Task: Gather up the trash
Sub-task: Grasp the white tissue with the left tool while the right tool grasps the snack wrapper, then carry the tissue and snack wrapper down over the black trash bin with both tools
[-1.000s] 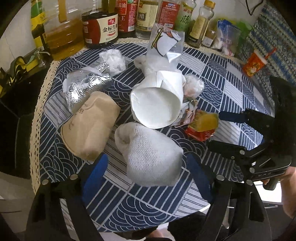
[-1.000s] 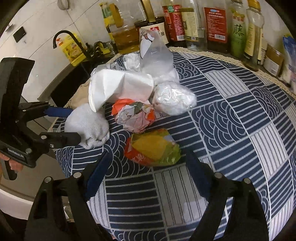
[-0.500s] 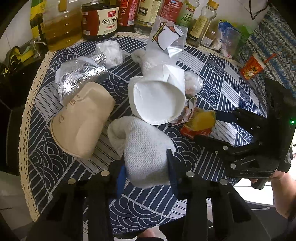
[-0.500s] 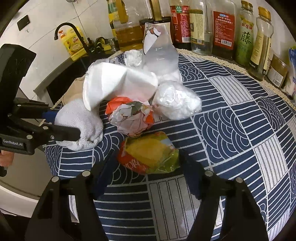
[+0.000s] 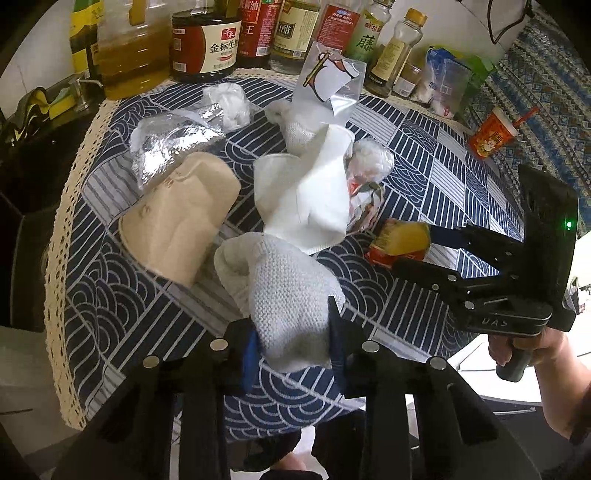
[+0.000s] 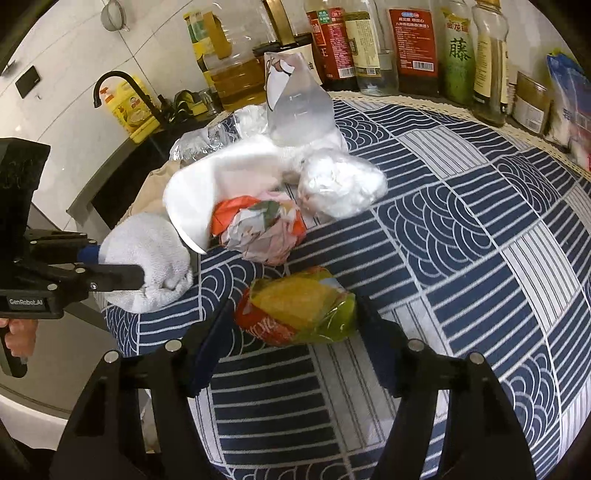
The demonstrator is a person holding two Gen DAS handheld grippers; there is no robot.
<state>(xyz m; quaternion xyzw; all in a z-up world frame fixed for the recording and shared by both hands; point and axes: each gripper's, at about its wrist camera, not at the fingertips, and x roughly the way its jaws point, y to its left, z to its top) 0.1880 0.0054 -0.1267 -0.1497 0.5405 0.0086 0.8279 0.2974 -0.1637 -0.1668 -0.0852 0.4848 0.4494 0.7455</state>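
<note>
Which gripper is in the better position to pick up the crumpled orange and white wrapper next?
Right. The right gripper sits just in front of the crumpled orange and white wrapper, though its pads already squeeze the yellow snack packet. The left gripper is shut on the white knitted cloth, farther away.

i can read "GenRobot.AI" in white on the black body of the left gripper [image 6: 142, 275], seen from my right wrist camera. on the right gripper [image 5: 412, 247], in the left wrist view, raised letters look like "DAS". the dark jar [image 5: 204, 40] at the back carries a white label with a red square reading 千禾 and, below it, 金标生. a green-labelled bottle [image 6: 458, 51] shows the character 藤. the red-labelled bottle [image 5: 255, 27] beside the jar ends in 王. other bottle labels are too small to read.
</note>
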